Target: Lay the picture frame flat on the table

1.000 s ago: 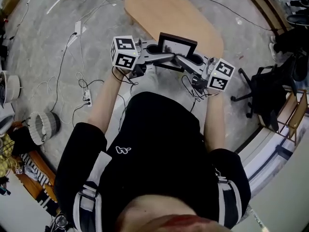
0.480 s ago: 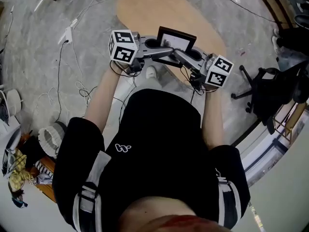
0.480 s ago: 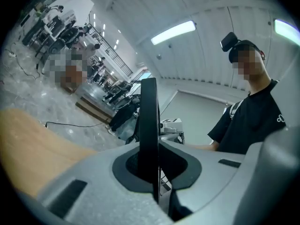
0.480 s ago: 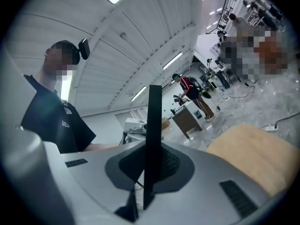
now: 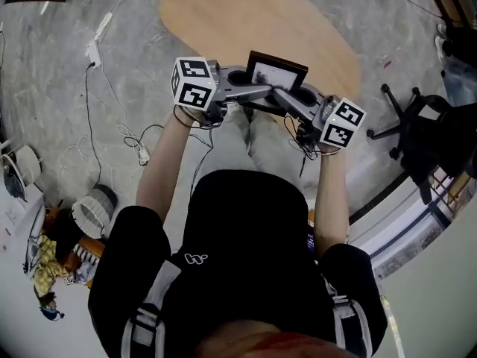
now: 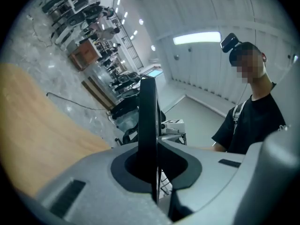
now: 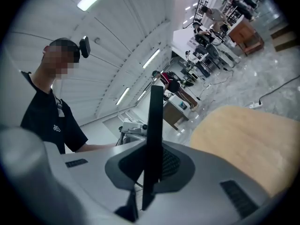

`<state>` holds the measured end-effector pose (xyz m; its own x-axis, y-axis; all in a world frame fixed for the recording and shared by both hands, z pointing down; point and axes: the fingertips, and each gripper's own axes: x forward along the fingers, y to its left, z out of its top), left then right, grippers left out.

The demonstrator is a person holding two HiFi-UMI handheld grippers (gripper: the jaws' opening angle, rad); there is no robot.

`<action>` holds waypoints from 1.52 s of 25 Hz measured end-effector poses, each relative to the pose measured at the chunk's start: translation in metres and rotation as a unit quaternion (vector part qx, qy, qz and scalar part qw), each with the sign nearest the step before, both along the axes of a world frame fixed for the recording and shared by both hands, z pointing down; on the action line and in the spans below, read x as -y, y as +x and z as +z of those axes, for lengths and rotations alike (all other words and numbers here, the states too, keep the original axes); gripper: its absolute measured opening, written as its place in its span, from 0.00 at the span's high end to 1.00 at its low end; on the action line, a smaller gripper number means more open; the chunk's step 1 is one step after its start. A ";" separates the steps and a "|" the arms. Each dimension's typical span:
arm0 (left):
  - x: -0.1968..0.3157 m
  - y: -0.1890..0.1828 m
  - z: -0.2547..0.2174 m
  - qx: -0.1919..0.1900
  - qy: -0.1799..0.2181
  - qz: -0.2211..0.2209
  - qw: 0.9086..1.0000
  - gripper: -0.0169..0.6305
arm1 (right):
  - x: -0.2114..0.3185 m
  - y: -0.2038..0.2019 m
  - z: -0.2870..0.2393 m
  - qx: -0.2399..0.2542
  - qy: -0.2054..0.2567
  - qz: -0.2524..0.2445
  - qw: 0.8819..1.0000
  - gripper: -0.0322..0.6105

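Observation:
A black picture frame [image 5: 277, 73] with a pale picture is held upright in the air, over the near edge of the oval wooden table [image 5: 223, 13]. My left gripper [image 5: 257, 92] is shut on the frame's lower edge from the left. My right gripper [image 5: 283, 95] is shut on that edge from the right. In the left gripper view the frame [image 6: 147, 121] stands edge-on as a thin dark bar between the jaws of the left gripper [image 6: 154, 172], with the table [image 6: 28, 125] at the left. In the right gripper view the frame [image 7: 154, 125] rises the same way from the right gripper [image 7: 149, 172], with the table [image 7: 243, 135] at the right.
A black office chair [image 5: 417, 125] stands on the grey floor right of the table. A power strip [image 5: 93, 51] and loose cables [image 5: 138, 144] lie on the floor at the left. A round basket [image 5: 93, 207] and other clutter sit at the lower left.
The person has stepped toward the table, carrying the frame with both grippers. More of the tabletop now lies beyond the frame. Both grips are unchanged.

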<state>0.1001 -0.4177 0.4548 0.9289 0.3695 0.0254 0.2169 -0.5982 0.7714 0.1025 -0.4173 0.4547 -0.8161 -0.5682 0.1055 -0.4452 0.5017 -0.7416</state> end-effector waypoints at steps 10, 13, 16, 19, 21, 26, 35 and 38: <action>0.027 0.018 0.147 0.045 -0.079 -0.018 0.996 0.95 | 0.027 0.019 0.147 0.036 -0.081 0.003 0.996 0.91; 0.028 0.016 0.186 0.061 -0.095 -0.016 0.993 0.94 | 0.027 0.017 0.186 0.048 -0.102 0.005 0.994 0.91; 0.026 0.013 0.222 0.073 -0.111 -0.014 0.991 0.94 | 0.025 0.014 0.222 0.059 -0.123 0.008 0.991 0.91; 0.020 0.011 0.245 0.072 -0.108 -0.014 0.991 0.92 | 0.018 0.013 0.243 0.069 -0.124 0.005 0.990 0.91; 0.017 0.010 0.259 0.070 -0.093 -0.013 0.993 0.90 | 0.019 0.019 0.251 0.082 -0.117 0.009 0.990 0.91; 0.032 -0.003 0.290 0.091 -0.111 -0.066 0.987 0.81 | 0.038 0.052 0.277 0.115 -0.126 0.053 0.984 0.92; 0.030 -0.032 0.314 0.146 -0.069 -0.139 0.977 0.93 | 0.061 0.066 0.349 0.042 -0.206 0.112 0.971 0.92; 0.030 -0.033 0.322 0.170 -0.047 -0.153 0.972 0.95 | 0.063 0.072 0.371 0.019 -0.240 0.138 0.961 0.92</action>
